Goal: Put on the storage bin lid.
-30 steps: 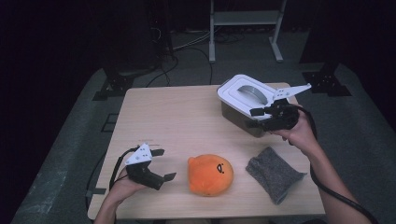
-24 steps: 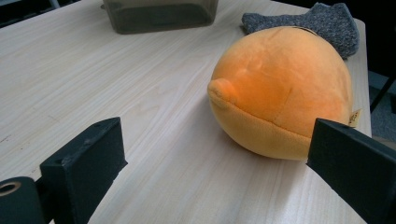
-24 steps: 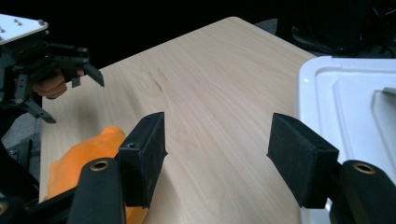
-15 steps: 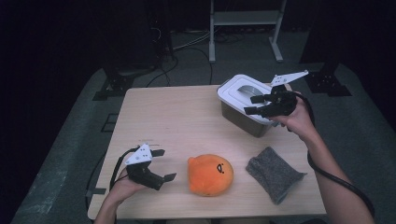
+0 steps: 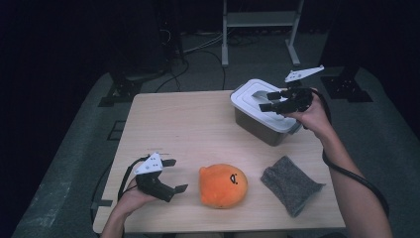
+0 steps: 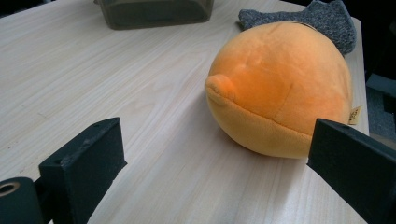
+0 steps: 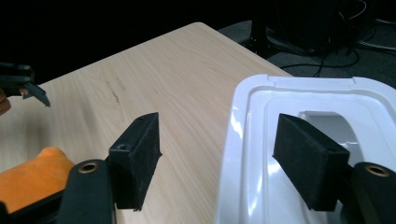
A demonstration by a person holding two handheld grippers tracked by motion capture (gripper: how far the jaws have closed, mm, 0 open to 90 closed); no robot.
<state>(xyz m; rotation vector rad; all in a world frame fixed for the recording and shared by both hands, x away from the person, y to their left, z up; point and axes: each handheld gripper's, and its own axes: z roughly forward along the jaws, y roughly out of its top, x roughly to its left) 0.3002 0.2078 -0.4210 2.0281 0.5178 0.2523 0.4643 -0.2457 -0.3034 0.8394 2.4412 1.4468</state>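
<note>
A dark box with a white lid (image 5: 257, 99) stands at the table's far right. My right gripper (image 5: 266, 100) hovers over that lid, open; its jaws have just been opening and no pad presses on anything. In the right gripper view the lid (image 7: 303, 107) has its edge under the gap of the right gripper (image 7: 224, 161). An orange plush toy (image 5: 223, 184) lies near the front edge. My left gripper (image 5: 178, 174) rests just left of the toy, open and pointing at it. The left gripper view has the plush toy (image 6: 280, 88) ahead of the left gripper (image 6: 215, 172), untouched.
A grey knitted cloth (image 5: 289, 184) lies to the right of the plush toy, near the front right corner. The wooden table (image 5: 188, 124) is bare across its left and middle. Dark floor with cables and stands surrounds the table.
My right gripper has moved away from the person, farther over the white lid, and its jaws stand a little wider. The left gripper, plush toy and cloth have stayed put.
</note>
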